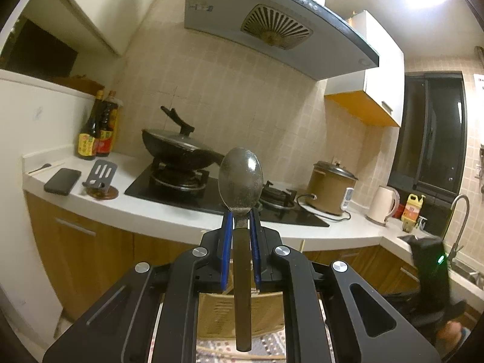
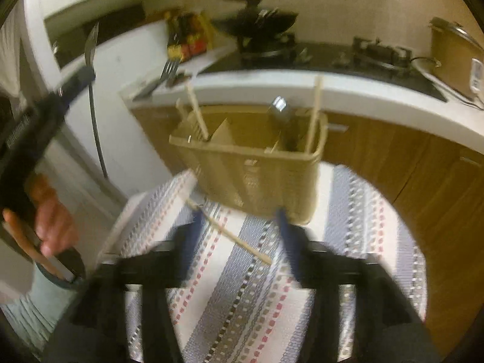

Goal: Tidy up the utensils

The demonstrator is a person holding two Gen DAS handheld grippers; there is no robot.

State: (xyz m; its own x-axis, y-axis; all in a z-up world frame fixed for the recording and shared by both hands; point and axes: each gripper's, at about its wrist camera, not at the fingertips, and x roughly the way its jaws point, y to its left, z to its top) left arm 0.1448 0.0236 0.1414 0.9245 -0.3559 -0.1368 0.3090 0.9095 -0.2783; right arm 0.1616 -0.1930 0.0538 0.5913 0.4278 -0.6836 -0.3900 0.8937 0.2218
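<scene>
My left gripper [image 1: 241,217] is shut on a metal spoon [image 1: 240,178], bowl upward, handle hanging down between the fingers; it shows in the right wrist view [image 2: 90,45] raised at the left. My right gripper [image 2: 239,217] is open and empty above a striped cloth [image 2: 242,287]. A loose chopstick [image 2: 230,233] lies on the cloth between its fingers. Just beyond stands a beige utensil basket [image 2: 254,166] with dividers, holding chopsticks [image 2: 314,112], a fork [image 2: 169,69] and a metal utensil [image 2: 278,106]. The right wrist view is blurred.
A white kitchen counter [image 1: 151,211] carries a gas hob with a black wok [image 1: 178,148], sauce bottles [image 1: 96,127], a phone [image 1: 62,181], a spatula rest [image 1: 101,178], a rice cooker [image 1: 331,186], a kettle [image 1: 382,207] and a sink tap [image 1: 458,224]. Wooden cabinets are below.
</scene>
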